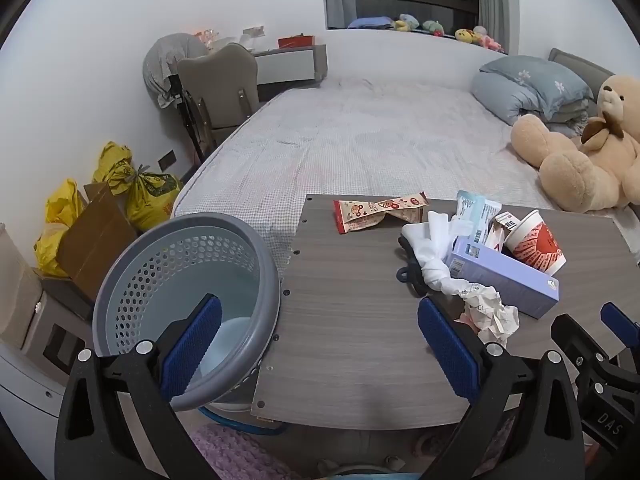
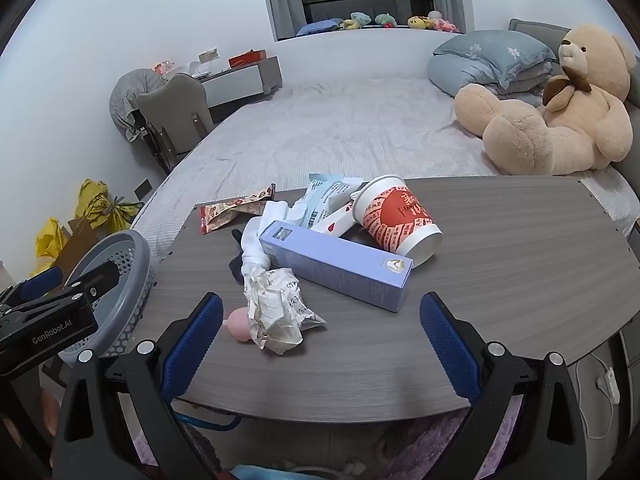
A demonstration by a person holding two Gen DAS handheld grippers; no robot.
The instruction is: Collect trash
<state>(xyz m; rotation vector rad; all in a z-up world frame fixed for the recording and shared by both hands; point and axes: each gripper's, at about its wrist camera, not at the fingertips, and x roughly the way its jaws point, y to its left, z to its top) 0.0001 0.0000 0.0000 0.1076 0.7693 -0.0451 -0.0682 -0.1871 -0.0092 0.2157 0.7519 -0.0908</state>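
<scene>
A big bed (image 2: 340,128) sits behind the grey table (image 2: 500,280). The grey bin (image 1: 192,280) stands at the table's nine o'clock side. The trash pile, purple box (image 2: 336,264), red cup (image 2: 396,216), crumpled paper (image 2: 276,308), lies mid-table. The left gripper (image 1: 318,344) and right gripper (image 2: 320,344) are both spread wide, holding nothing.

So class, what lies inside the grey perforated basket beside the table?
Through the grey basket opening only a pale, smooth bottom shows, with no trash visible. The left hand-held gripper finger and the near rim cover part of the inside, so that part cannot be checked.
</scene>
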